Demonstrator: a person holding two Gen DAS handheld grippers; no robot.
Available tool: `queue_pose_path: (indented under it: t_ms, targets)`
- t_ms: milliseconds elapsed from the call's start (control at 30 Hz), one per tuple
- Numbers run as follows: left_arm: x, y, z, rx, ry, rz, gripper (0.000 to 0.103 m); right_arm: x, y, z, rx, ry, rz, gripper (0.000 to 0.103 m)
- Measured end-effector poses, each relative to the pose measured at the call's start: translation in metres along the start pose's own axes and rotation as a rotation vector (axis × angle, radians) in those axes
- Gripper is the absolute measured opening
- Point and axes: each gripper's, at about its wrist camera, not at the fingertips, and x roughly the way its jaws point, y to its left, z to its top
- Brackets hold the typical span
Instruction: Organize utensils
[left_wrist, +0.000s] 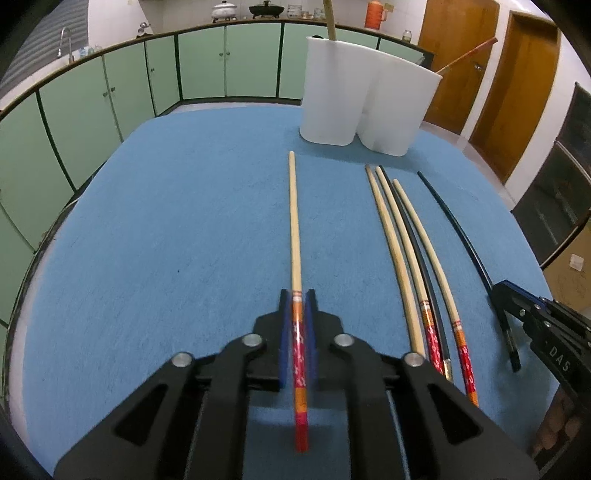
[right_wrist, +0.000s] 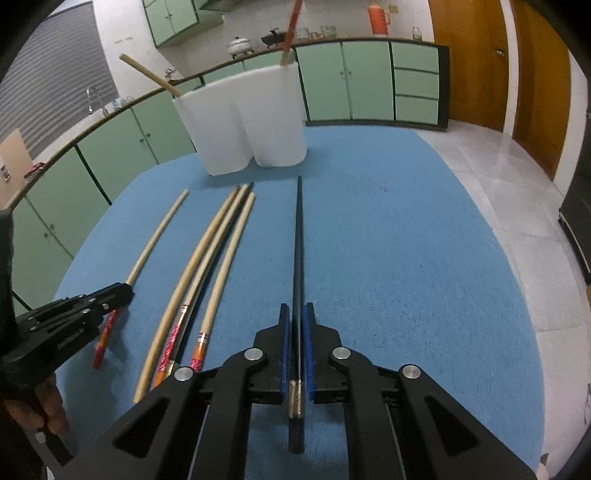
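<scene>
Upright, the white holder (left_wrist: 364, 107) contains two chopsticks; each gripper's jaws clamp another chopstick.

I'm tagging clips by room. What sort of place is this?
Most likely a home kitchen: green cabinets under a counter, a sink tap, and pots on the counter.

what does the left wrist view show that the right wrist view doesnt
Only the left wrist view: the left gripper around a pale wooden chopstick with a red patterned end. Only the right wrist view: the right gripper closed on a long black chopstick, and the grey tiled floor. Both: the white two-lobed plastic holder and the blue tablecloth.
</scene>
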Motion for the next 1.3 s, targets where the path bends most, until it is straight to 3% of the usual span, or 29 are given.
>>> queue_pose_path:
  t_ms: [33, 100, 200, 433, 600, 967, 1200, 1233, 1300]
  targets:
    - [-0.002, 0.000, -0.002, 0.004, -0.006, -0.004, 0.031, -0.003, 0.000, -0.002, -0.008, -0.005, 0.004, 0.013]
    - [-0.007, -0.001, -0.009, 0.018, -0.017, -0.001, 0.039, -0.013, -0.001, -0.008, -0.014, -0.021, 0.006, 0.028]
    - [-0.014, 0.000, -0.020, 0.036, -0.025, -0.008, 0.047, -0.026, -0.005, -0.017, -0.013, -0.051, 0.009, 0.038]
    - [-0.026, 0.006, -0.035, 0.045, -0.030, -0.008, 0.051, -0.039, -0.002, -0.036, -0.056, -0.027, 0.020, 0.037]
    - [-0.031, 0.005, -0.044, 0.057, -0.029, 0.003, 0.051, -0.038, 0.007, -0.049, -0.098, 0.001, 0.016, 0.030]
    - [-0.032, 0.003, -0.046, 0.059, -0.031, 0.011, 0.049, -0.038, 0.006, -0.050, -0.093, 0.007, 0.005, 0.023]
    - [-0.032, 0.004, -0.047, 0.050, -0.031, 0.013, 0.030, -0.035, 0.013, -0.051, -0.136, 0.007, -0.026, 0.007]
    - [-0.032, 0.003, -0.047, 0.062, -0.030, 0.007, 0.018, -0.035, 0.013, -0.051, -0.139, 0.006, -0.030, 0.007]
    - [-0.032, -0.003, -0.046, 0.083, -0.027, -0.002, 0.006, -0.034, 0.014, -0.050, -0.144, 0.007, -0.033, 0.007]
